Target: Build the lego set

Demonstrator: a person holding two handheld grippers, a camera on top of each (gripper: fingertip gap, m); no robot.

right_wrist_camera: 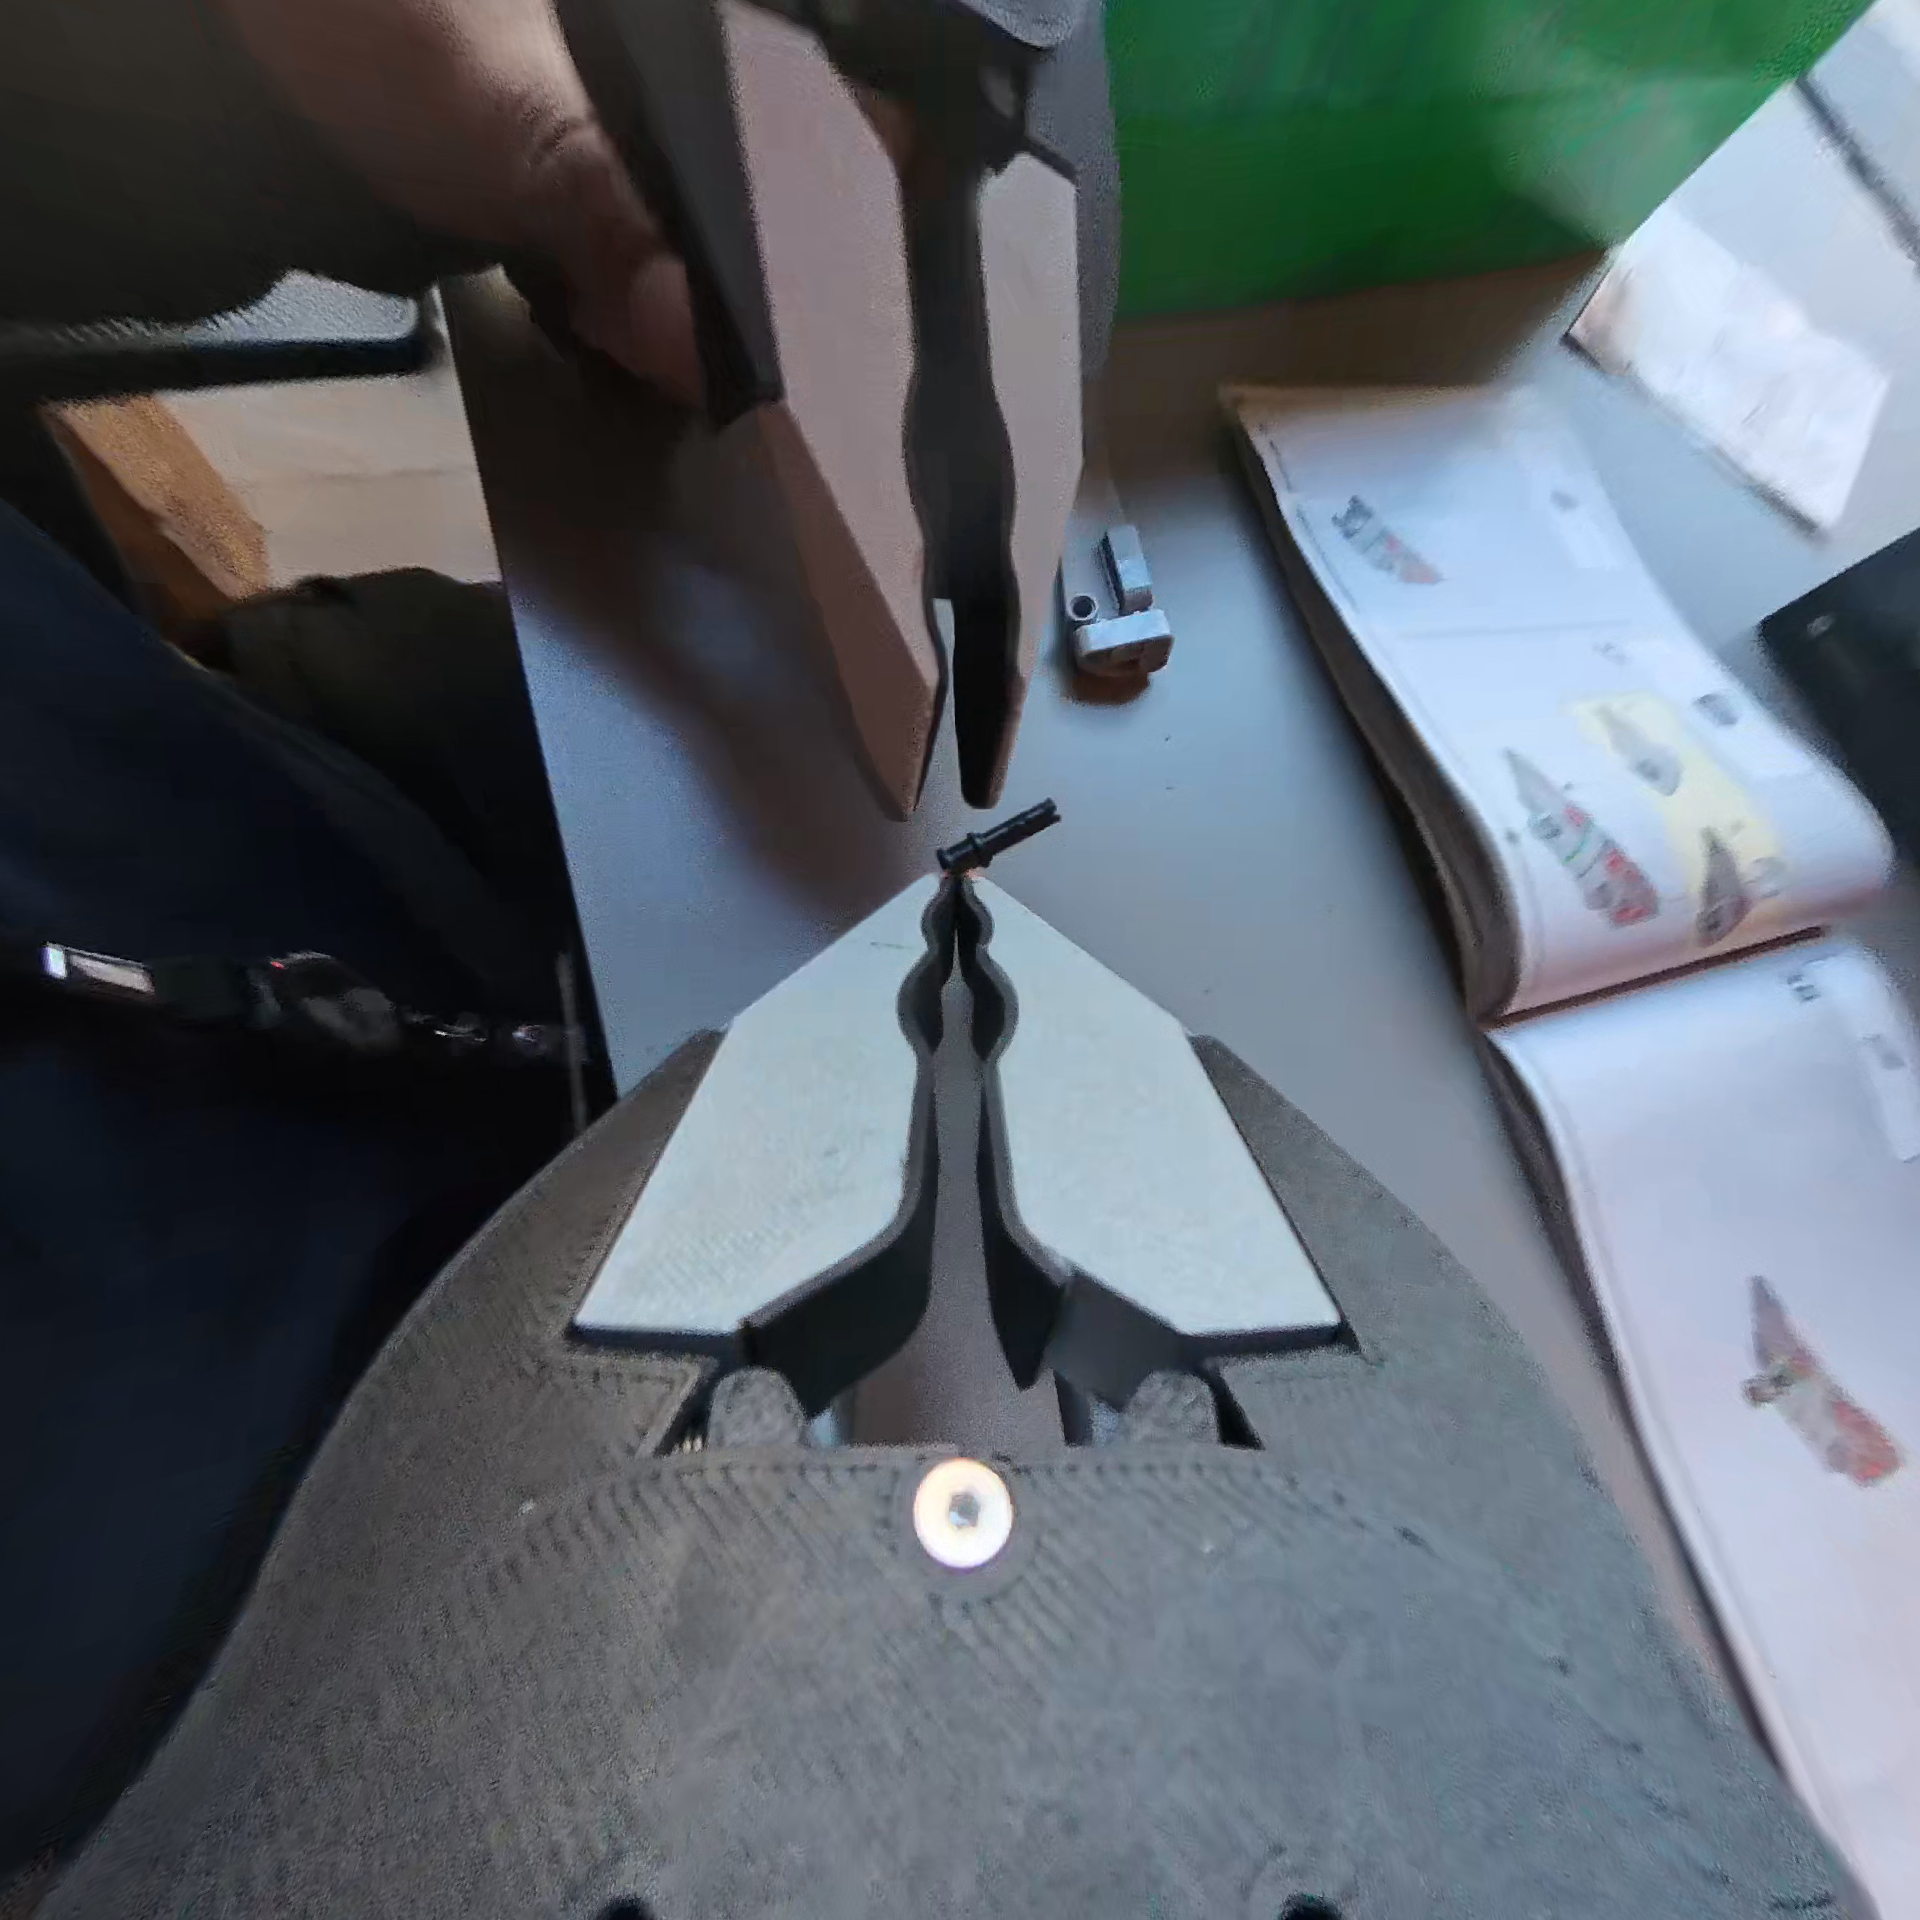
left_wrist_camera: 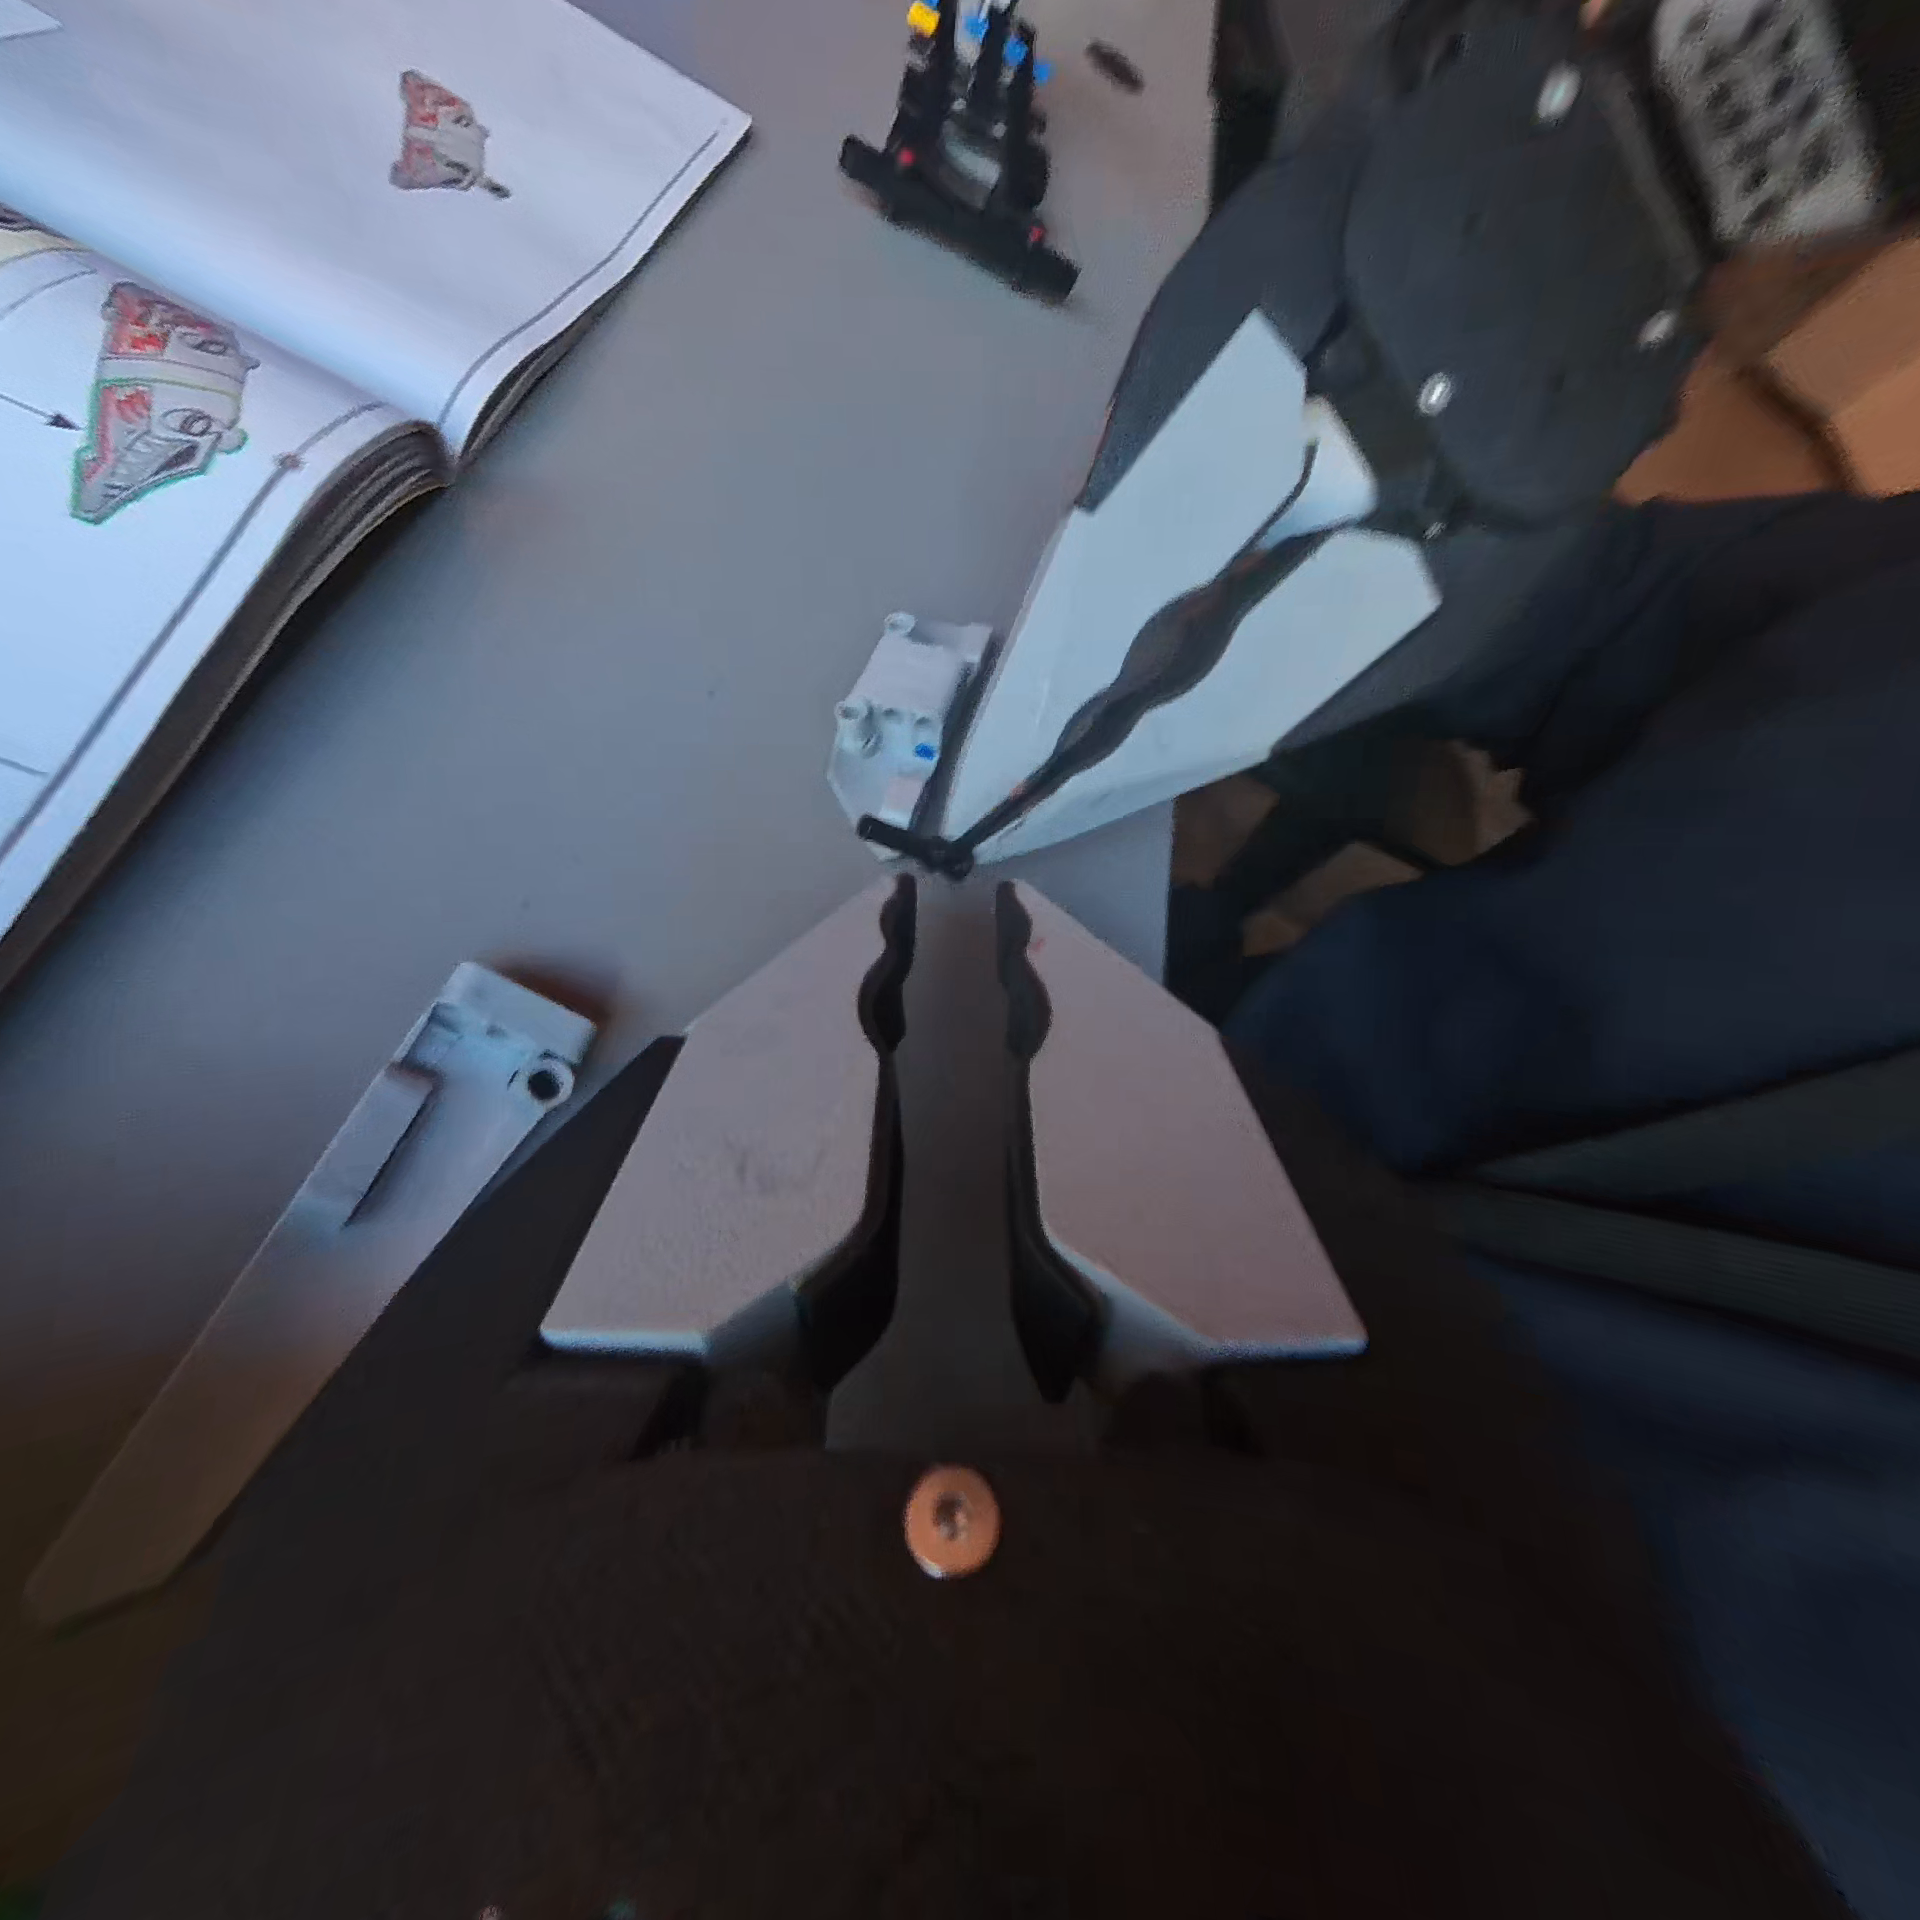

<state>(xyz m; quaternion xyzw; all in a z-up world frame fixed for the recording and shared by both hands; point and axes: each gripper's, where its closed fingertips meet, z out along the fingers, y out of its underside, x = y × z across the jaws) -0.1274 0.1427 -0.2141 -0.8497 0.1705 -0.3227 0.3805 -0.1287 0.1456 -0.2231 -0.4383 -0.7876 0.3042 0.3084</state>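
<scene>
My right gripper [right_wrist_camera: 958, 888] is shut on one end of a small black pin [right_wrist_camera: 997, 831], which sticks out sideways past the fingertips. It holds the pin above the grey table near the table's edge. My left gripper [left_wrist_camera: 952, 885] is open with a narrow gap and empty. Its tips point at the right gripper [left_wrist_camera: 951, 857] and the pin [left_wrist_camera: 902, 833] and are just short of them. In the right wrist view the left gripper [right_wrist_camera: 940, 805] comes down from the top, tips just above the pin. A small grey brick assembly [left_wrist_camera: 899, 717] lies just beyond the pin.
An open instruction book [left_wrist_camera: 312, 312] lies on the table; it also shows in the right wrist view [right_wrist_camera: 1558, 727]. A long grey piece [left_wrist_camera: 488, 1039] lies beside my left gripper. A black assembly with blue and yellow pins [left_wrist_camera: 956, 177] stands farther back. The table edge [left_wrist_camera: 1169, 883] is close by. The grippers are tip to tip, or close to it.
</scene>
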